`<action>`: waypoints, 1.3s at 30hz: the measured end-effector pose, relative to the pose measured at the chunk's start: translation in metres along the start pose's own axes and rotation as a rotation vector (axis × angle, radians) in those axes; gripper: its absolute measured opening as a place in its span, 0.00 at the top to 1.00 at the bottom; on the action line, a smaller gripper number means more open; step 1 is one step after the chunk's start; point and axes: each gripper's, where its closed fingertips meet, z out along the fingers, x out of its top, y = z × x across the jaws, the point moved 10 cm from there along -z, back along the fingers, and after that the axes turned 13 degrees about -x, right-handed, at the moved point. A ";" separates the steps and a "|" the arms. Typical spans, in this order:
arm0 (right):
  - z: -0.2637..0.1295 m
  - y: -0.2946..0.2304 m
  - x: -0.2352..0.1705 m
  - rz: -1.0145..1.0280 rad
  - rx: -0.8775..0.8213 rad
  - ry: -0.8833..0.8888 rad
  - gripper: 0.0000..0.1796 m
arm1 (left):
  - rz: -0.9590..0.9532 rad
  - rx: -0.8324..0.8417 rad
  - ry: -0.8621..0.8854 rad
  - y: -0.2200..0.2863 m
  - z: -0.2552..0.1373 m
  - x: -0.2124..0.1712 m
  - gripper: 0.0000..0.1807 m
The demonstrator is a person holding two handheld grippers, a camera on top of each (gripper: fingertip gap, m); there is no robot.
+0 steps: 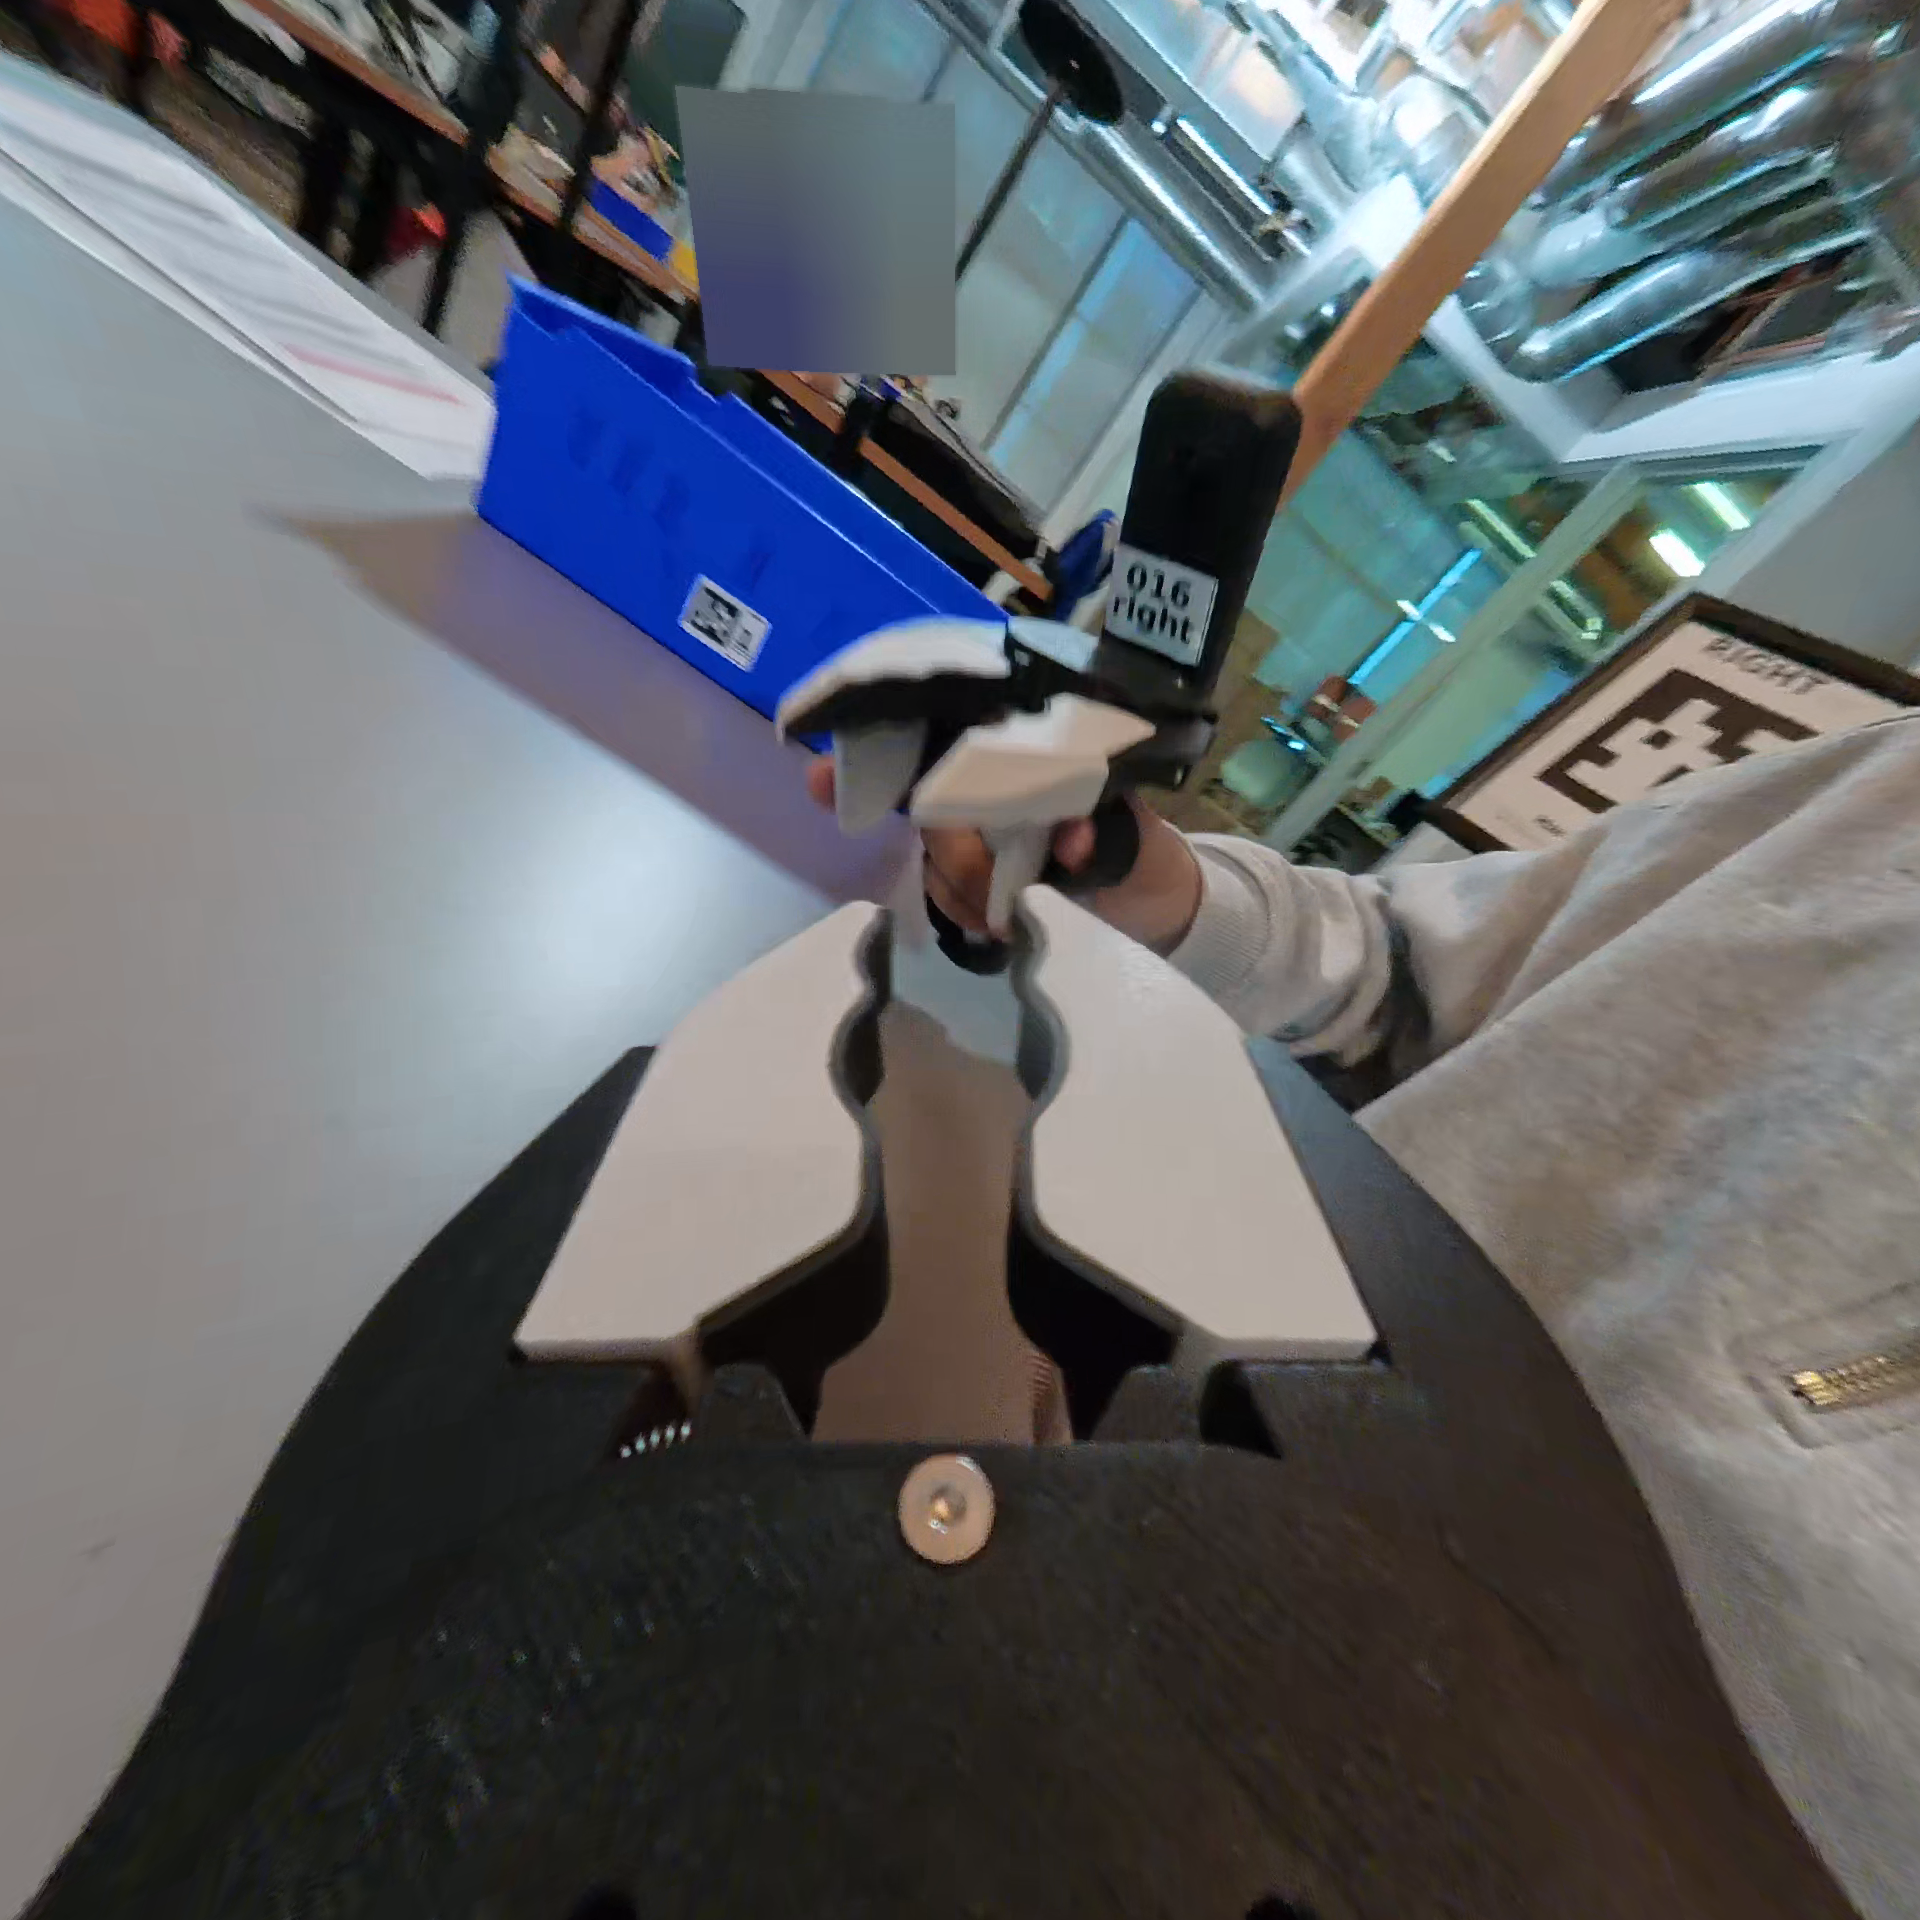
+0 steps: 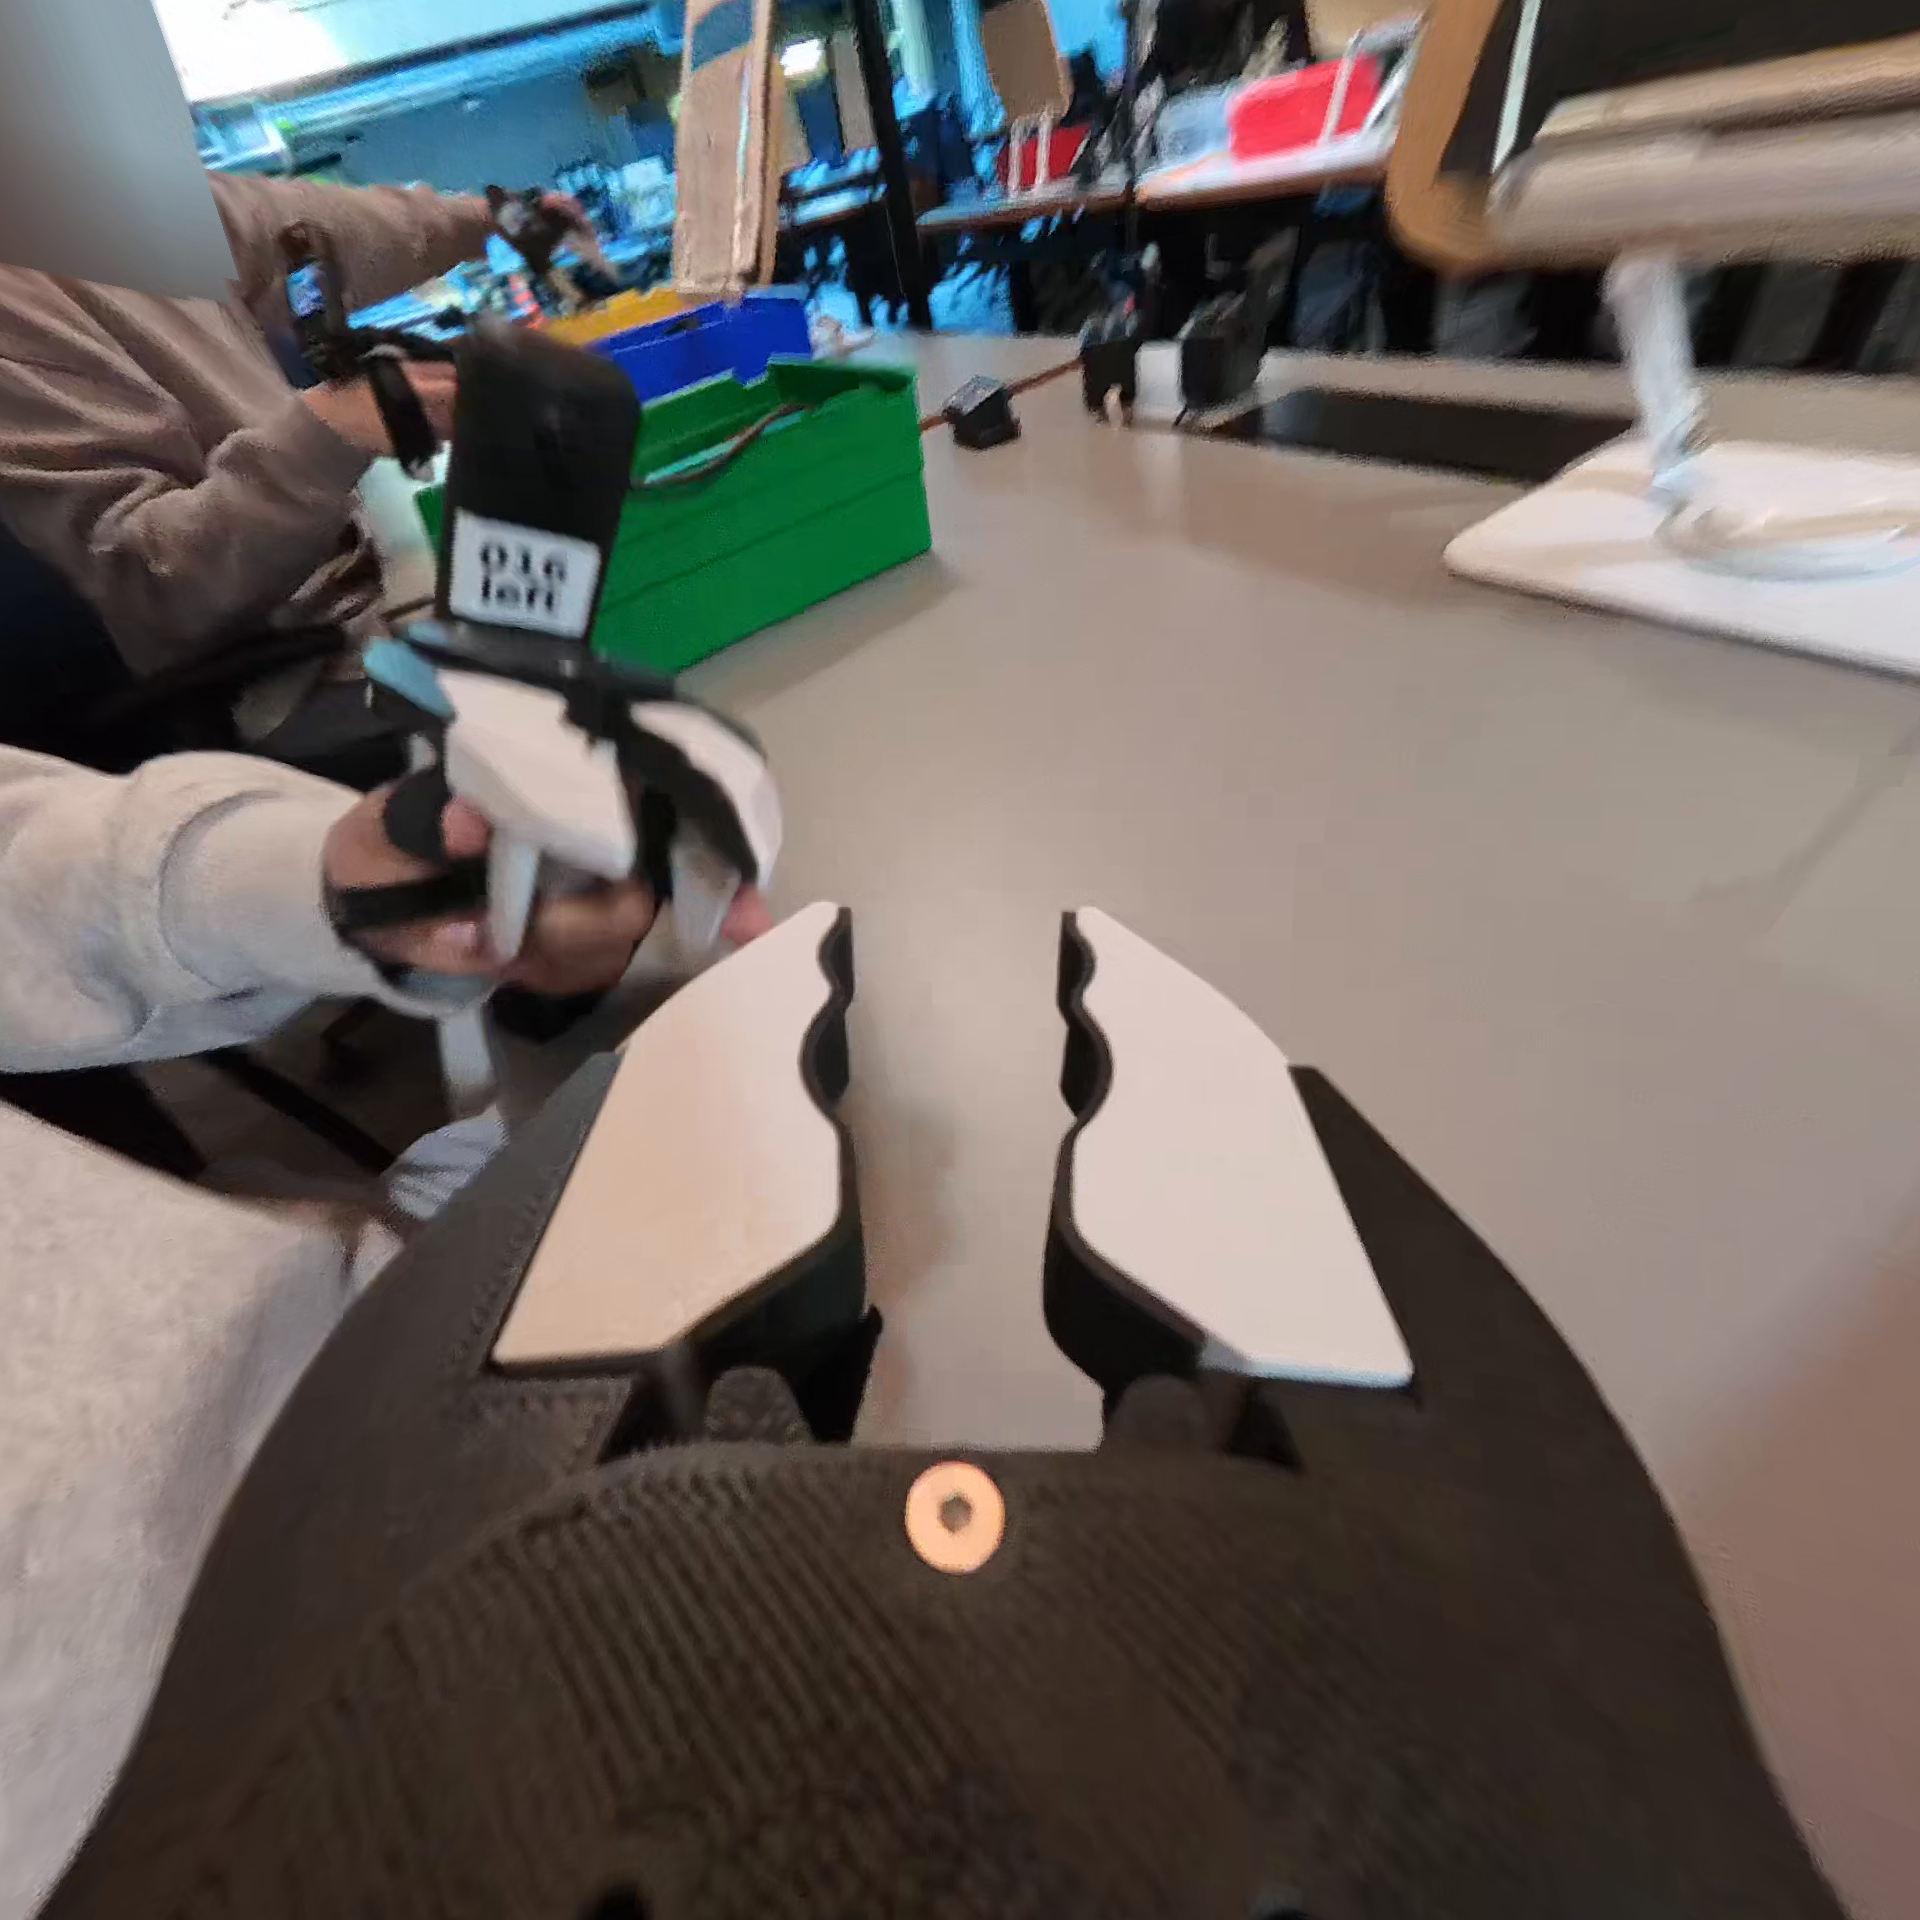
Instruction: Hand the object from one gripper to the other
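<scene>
My left gripper (image 1: 956,914) is open with a narrow gap, and nothing shows between its white fingers. It is held above the grey table (image 1: 312,831). My right gripper (image 2: 956,920) is open wider and is also empty, over the table (image 2: 1299,831). Each gripper faces the other at close range. The right gripper (image 1: 940,831) shows in the left wrist view, held in a hand just beyond my left fingertips. The left gripper (image 2: 613,899) shows in the right wrist view, to the left of my right fingertips. No object to hand over is visible in either view.
A blue bin (image 1: 675,520) stands on the table behind the right gripper. A green bin (image 2: 769,520) and a blue bin (image 2: 707,332) stand behind the left gripper. Small black devices on a cable (image 2: 982,410) and a white stand base (image 2: 1714,561) lie farther off. A grey sleeve (image 1: 1558,987) fills the right. The grippers' ends are close to 6 centimetres from one another.
</scene>
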 end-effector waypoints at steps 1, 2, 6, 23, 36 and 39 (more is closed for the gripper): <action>0.003 0.000 -0.004 0.022 0.030 -0.033 0.79 | 0.025 0.009 0.011 0.002 -0.005 0.006 1.00; 0.006 -0.001 -0.008 0.037 0.056 -0.052 0.79 | 0.030 -0.028 0.039 0.005 -0.009 0.013 1.00; 0.011 -0.003 -0.015 0.063 0.129 -0.087 0.79 | 0.065 -0.037 0.135 0.021 -0.032 0.043 1.00; 0.025 -0.002 -0.014 0.217 0.265 -0.098 0.75 | 0.227 0.814 0.420 0.123 -0.249 0.072 1.00; 0.038 -0.019 -0.002 0.154 0.360 -0.105 0.75 | -0.473 1.308 -0.189 0.086 -0.343 0.052 0.84; 0.037 -0.020 -0.001 0.139 0.361 -0.100 0.75 | -0.606 1.298 -0.329 0.077 -0.346 0.050 0.80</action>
